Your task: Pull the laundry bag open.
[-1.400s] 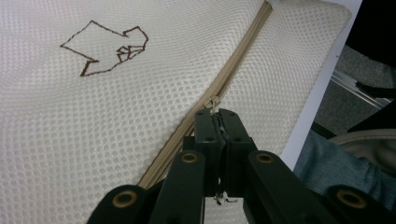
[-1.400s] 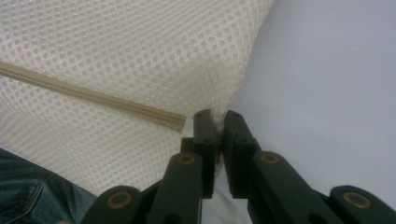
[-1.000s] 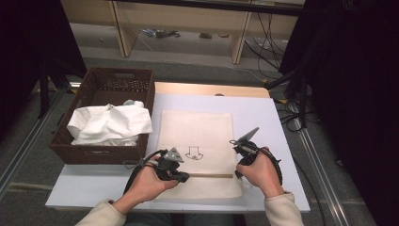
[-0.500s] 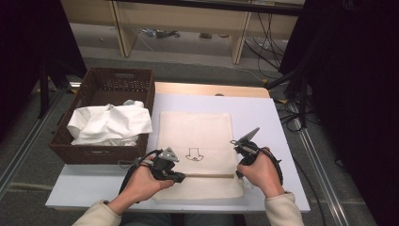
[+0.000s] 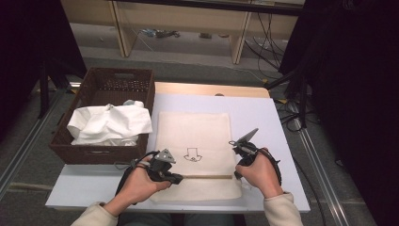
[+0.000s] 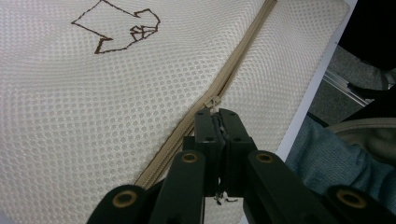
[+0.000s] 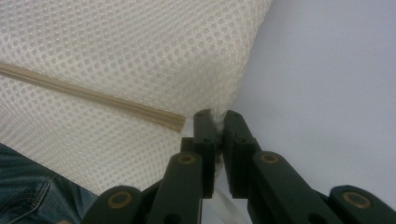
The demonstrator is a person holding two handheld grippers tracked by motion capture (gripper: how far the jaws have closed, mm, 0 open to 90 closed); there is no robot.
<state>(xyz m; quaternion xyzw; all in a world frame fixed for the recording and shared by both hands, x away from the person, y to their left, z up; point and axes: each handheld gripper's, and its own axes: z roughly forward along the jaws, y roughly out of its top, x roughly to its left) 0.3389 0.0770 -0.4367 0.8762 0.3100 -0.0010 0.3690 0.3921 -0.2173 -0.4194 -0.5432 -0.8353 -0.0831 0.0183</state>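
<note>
The mesh bag [image 5: 197, 157] is lying flat at the tabletop's [image 5: 263, 117] lower centre. Close up, the left tongs [image 6: 215, 112] are clenching its zipper pull [image 6: 213, 101]; the right tongs [image 7: 214, 114] are pinching its edge.

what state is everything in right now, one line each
mesh bag: flat on the table, zipper closed along what shows
zipper pull: pinched at the jaw tips
left gripper: shut on the zipper pull
right gripper: shut on the mesh bag edge, by the zipper's end
basket: open-topped, crumpled white cloth inside
</note>
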